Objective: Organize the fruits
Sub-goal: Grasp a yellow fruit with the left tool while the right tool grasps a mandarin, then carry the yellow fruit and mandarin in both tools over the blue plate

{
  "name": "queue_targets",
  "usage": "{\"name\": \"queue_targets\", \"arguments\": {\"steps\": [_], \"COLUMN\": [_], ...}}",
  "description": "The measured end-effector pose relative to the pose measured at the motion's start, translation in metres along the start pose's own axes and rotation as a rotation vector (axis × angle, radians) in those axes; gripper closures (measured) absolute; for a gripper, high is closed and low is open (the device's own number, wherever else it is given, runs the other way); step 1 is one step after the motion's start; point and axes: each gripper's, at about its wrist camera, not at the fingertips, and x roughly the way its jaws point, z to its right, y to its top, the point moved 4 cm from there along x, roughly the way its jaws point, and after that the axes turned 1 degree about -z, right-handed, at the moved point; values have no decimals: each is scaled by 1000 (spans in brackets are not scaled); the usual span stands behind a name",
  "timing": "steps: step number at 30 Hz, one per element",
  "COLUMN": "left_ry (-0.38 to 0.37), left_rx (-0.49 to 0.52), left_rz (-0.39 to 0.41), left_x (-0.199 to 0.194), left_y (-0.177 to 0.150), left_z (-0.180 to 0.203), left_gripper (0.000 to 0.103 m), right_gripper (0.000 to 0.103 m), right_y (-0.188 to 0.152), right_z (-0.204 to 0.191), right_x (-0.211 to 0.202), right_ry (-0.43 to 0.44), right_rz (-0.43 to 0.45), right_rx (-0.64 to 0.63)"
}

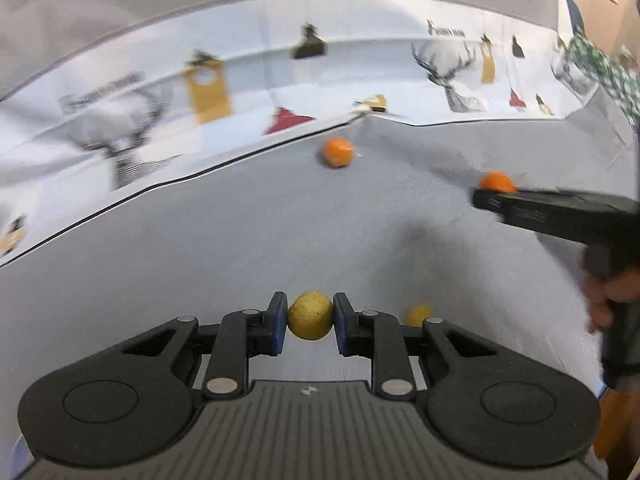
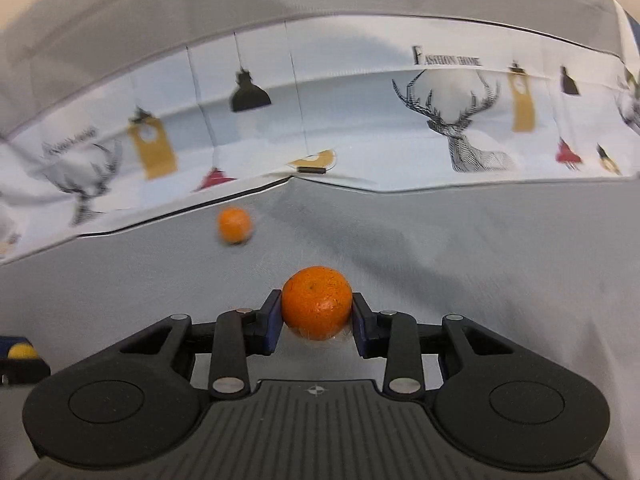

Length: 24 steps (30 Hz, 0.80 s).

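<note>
My left gripper [image 1: 310, 322] is shut on a small yellow fruit [image 1: 309, 316], held above the grey table. A second yellow fruit [image 1: 418, 315] lies on the table just right of it. My right gripper [image 2: 316, 312] is shut on an orange [image 2: 317, 302]; that gripper and its orange [image 1: 497, 181] also show at the right of the left wrist view. Another orange [image 1: 338, 152] lies loose near the table's far edge, also seen in the right wrist view [image 2: 235, 225]. In the right wrist view, the left gripper's yellow fruit [image 2: 22, 351] shows at the far left edge.
A white cloth printed with deer and lamps [image 2: 460, 132] hangs along the back of the grey table [image 1: 240, 232]. A person's hand [image 1: 600, 300] holds the right gripper's handle at the right edge.
</note>
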Motion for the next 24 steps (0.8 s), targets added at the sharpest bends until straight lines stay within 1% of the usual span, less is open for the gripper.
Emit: {"name": "queue_targets", "arguments": {"steps": [2,4,7,11,16,18,22,24], "left_ry": [22,32,61,116,161,173,204,207], "left_rx": [-26,-60,-96,-136,-191,-212,-252,-274], "left_rz": [9,20,39,55,52,57,78,89], "left_x": [-38,-77,-130,-189,-240,-258,-288,-299], "left_y": [-17,-37,-68,-112,-167,-188,-222,-235], "left_z": [-12,-27,-49,-76,-104,-114,-129,-134], "left_gripper": [76,76,76,76,76,76,76,76], "right_gripper": [66,66,66,66,66,66,66,66], "right_y": [-11,-23,-45,-73,-112,-127,-152,-163], "right_z": [-16,-37,-79,-139,-212,-237,-275,-288], "right_x": [-41,-78,-130,-183,-230,-246,-271,-283], "right_ry": [33,44,87,175,347,395,443,449], "right_rz": [6,26,39,37,-54,-78,-101,-103], "right_rx": [1,-28,-69,-115,-142,-169,-239,-272]}}
